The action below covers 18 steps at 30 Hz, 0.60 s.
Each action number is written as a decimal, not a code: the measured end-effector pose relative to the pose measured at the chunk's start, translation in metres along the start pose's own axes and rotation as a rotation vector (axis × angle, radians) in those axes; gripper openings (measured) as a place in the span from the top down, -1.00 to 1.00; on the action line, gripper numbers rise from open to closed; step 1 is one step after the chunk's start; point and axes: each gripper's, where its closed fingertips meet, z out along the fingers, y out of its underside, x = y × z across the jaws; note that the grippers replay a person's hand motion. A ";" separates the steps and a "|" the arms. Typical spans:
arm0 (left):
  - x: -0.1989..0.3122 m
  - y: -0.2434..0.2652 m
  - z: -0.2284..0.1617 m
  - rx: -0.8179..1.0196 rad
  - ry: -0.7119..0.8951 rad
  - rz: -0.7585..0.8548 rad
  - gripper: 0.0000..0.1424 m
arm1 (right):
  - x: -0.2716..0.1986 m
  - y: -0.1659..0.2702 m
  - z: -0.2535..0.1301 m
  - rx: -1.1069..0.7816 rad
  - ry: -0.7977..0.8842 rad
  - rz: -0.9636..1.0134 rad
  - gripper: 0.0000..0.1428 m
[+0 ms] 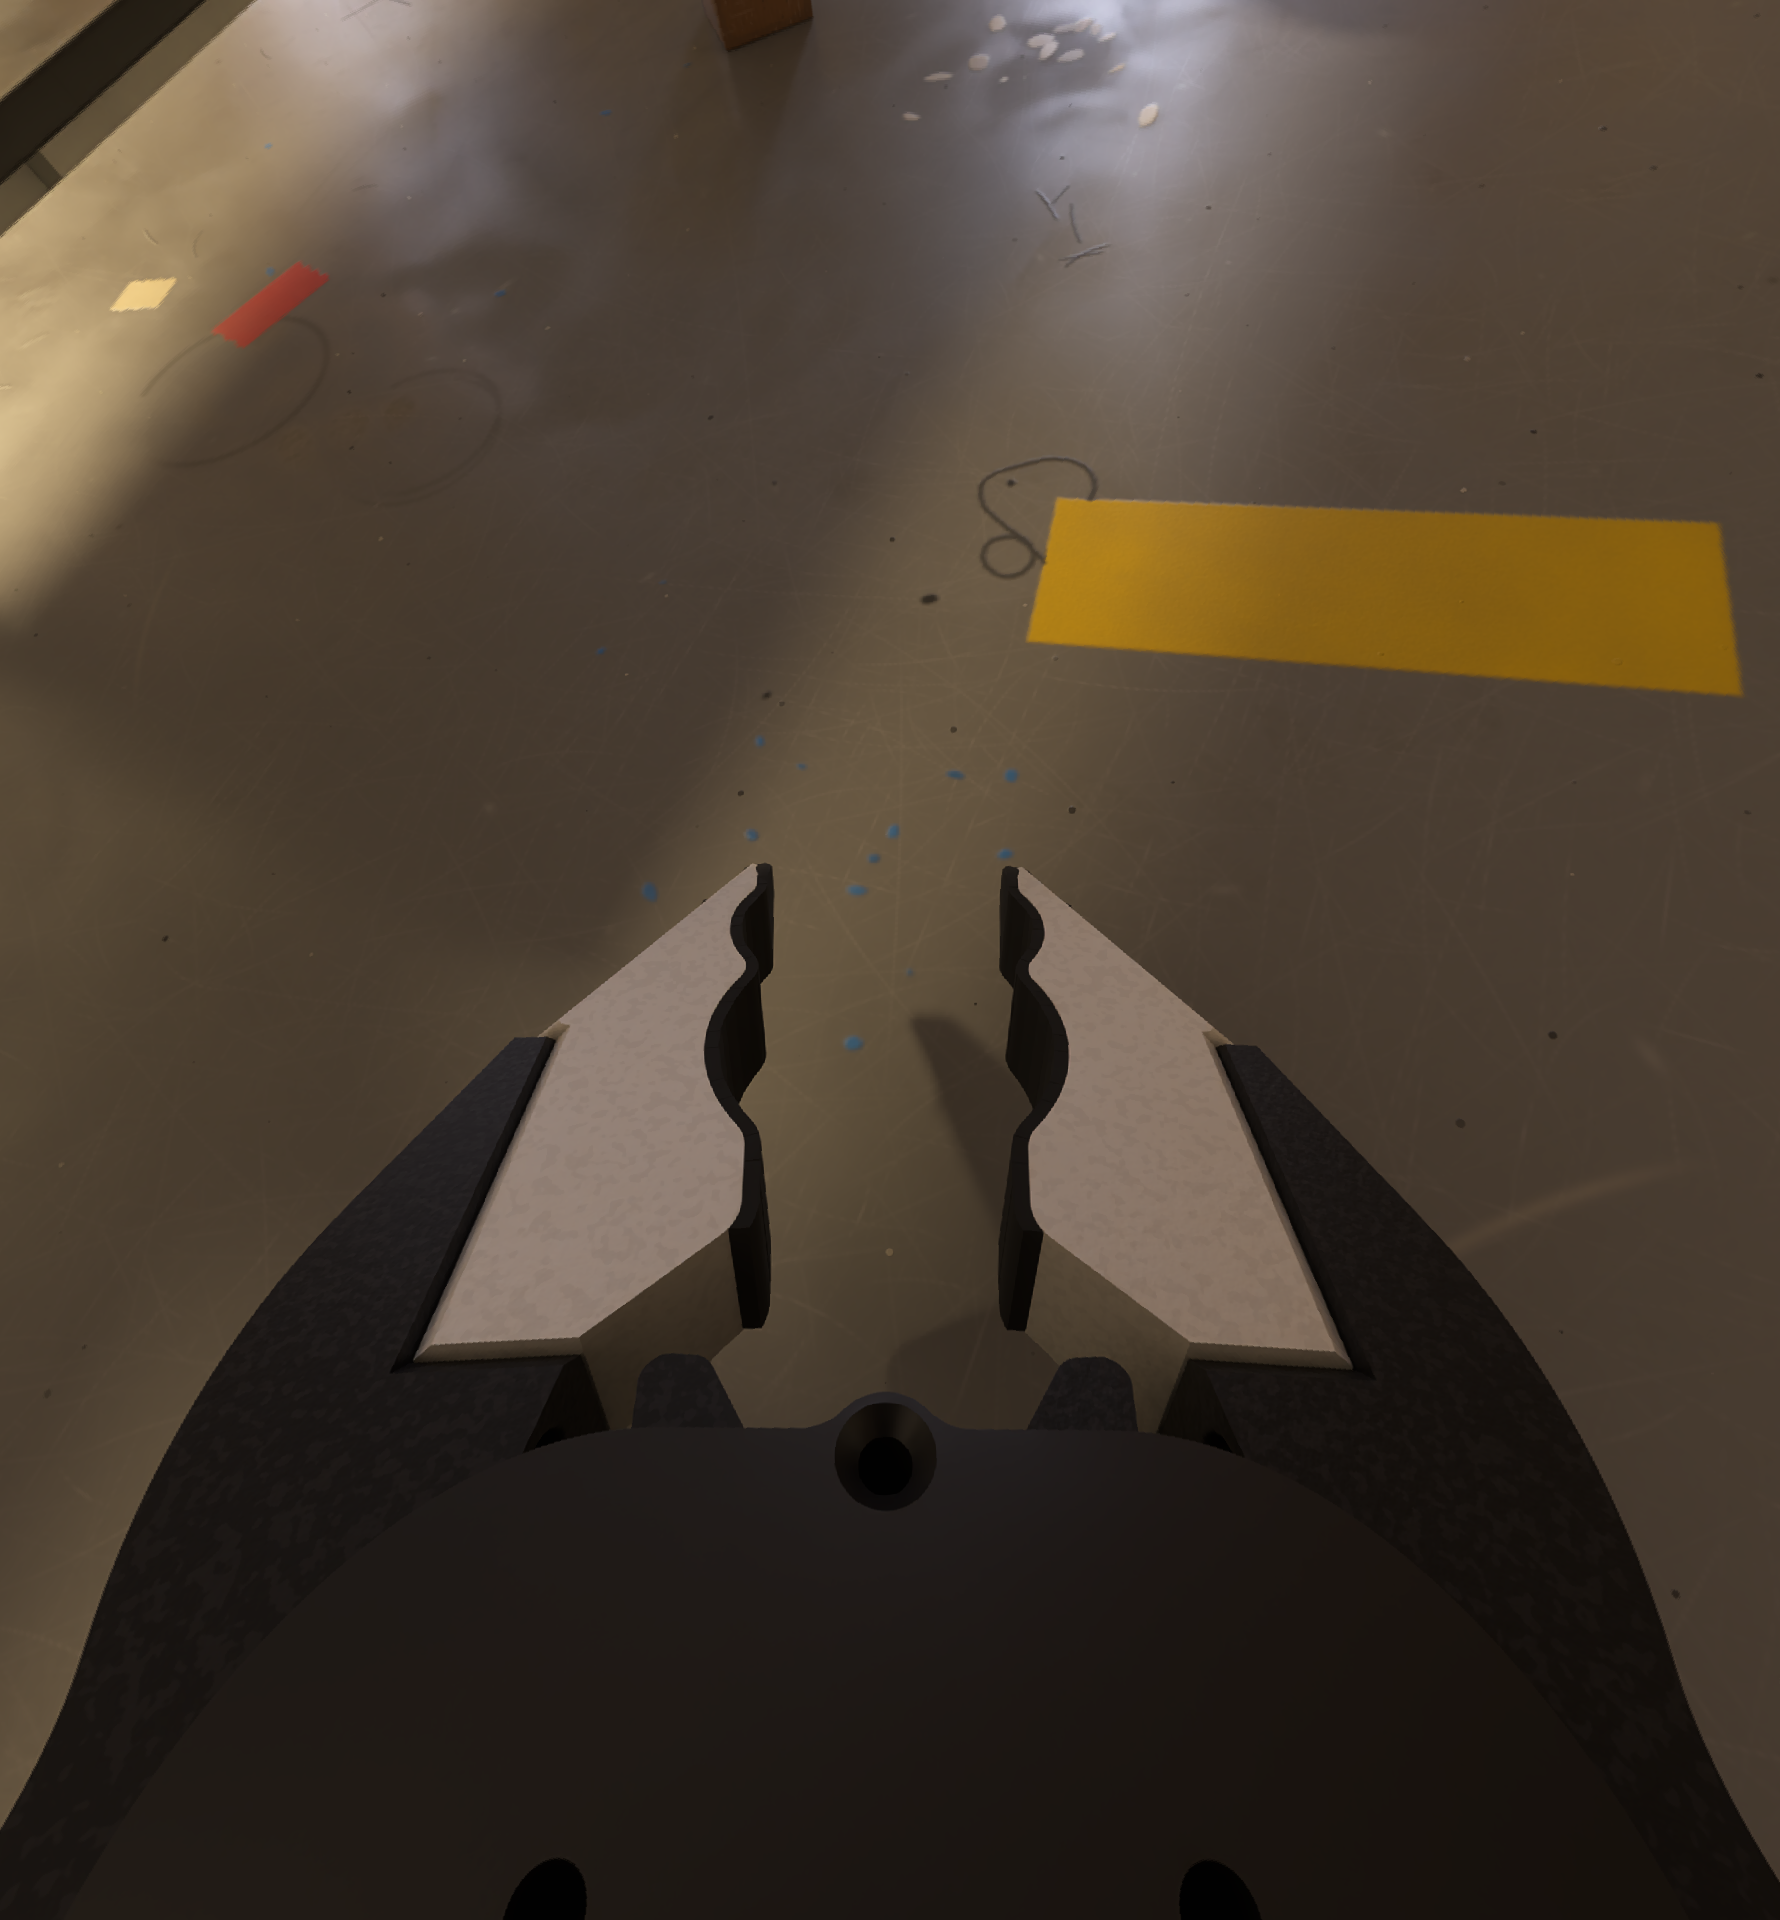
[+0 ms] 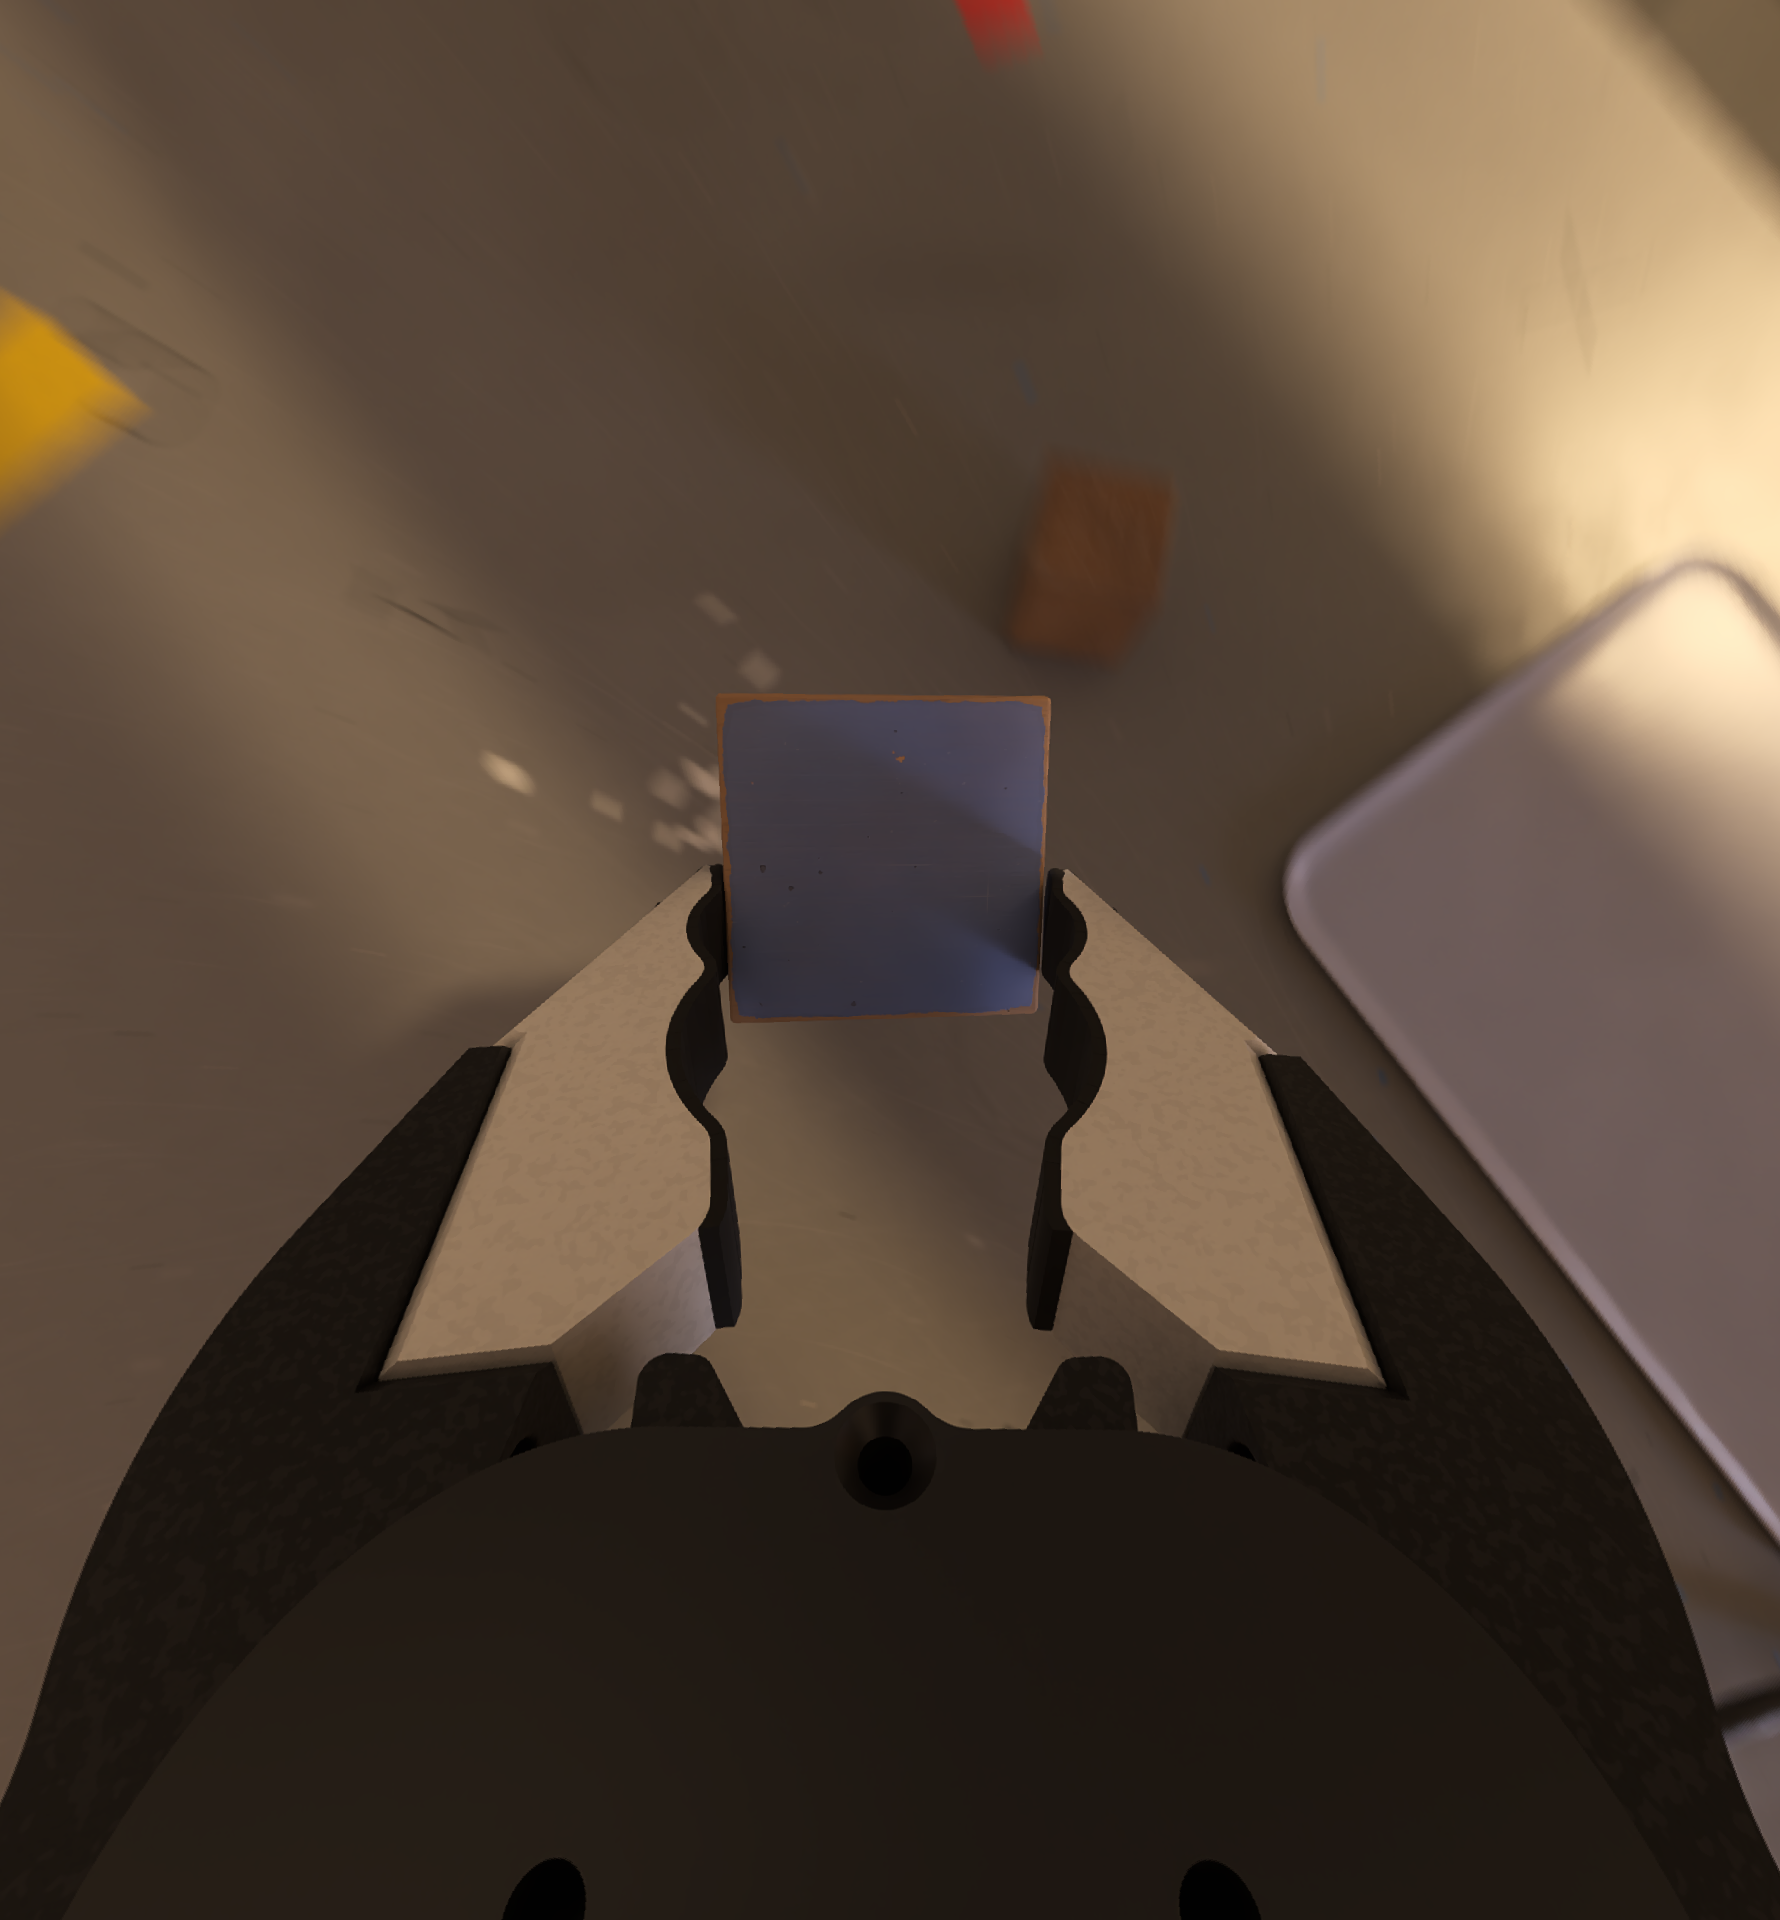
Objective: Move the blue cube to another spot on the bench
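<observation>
In the right wrist view, the blue cube (image 2: 884, 857) sits between the tips of my right gripper (image 2: 884, 883). Both fingers touch its sides, so the gripper is shut on it. The bench (image 2: 450, 987) behind it is blurred, and the cube appears held above it. In the left wrist view, my left gripper (image 1: 884, 878) is open and empty, its fingers apart over the bare grey bench (image 1: 553, 675). The cube does not show in that view.
A brown wooden block (image 2: 1092, 561) lies beyond the cube, and its corner shows at the top of the left wrist view (image 1: 761, 19). A pale tray (image 2: 1613, 987) lies to the right. A yellow strip (image 1: 1385, 594) and a red patch (image 1: 271, 303) mark the bench.
</observation>
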 end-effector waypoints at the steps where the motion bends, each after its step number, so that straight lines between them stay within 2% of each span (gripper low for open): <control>1: 0.000 0.000 0.000 -0.001 0.002 0.001 0.39 | -0.018 -0.017 -0.021 0.093 -0.031 -0.023 0.15; 3: 0.001 0.002 0.002 -0.016 0.011 -0.003 0.39 | -0.067 -0.043 -0.052 0.203 -0.084 -0.105 0.15; 5: 0.001 0.004 0.004 -0.040 0.018 -0.003 0.38 | -0.126 -0.050 -0.054 0.194 -0.155 -0.217 0.15; 8: 0.001 0.005 0.005 -0.049 0.019 0.000 0.39 | -0.200 -0.033 -0.016 0.063 -0.210 -0.359 0.15; 10: 0.002 0.004 0.004 -0.041 0.013 0.007 0.39 | -0.232 -0.016 0.016 -0.019 -0.243 -0.410 0.15; 14: 0.002 0.004 0.004 -0.041 0.008 0.021 0.39 | -0.260 0.012 0.064 -0.154 -0.292 -0.433 0.15; 17: 0.003 0.004 0.004 -0.042 0.013 0.016 0.39 | -0.261 0.011 0.069 -0.161 -0.276 -0.458 0.07; 18: 0.003 0.004 0.004 -0.042 0.016 0.014 0.39 | -0.257 0.003 0.063 -0.134 -0.276 -0.455 -0.01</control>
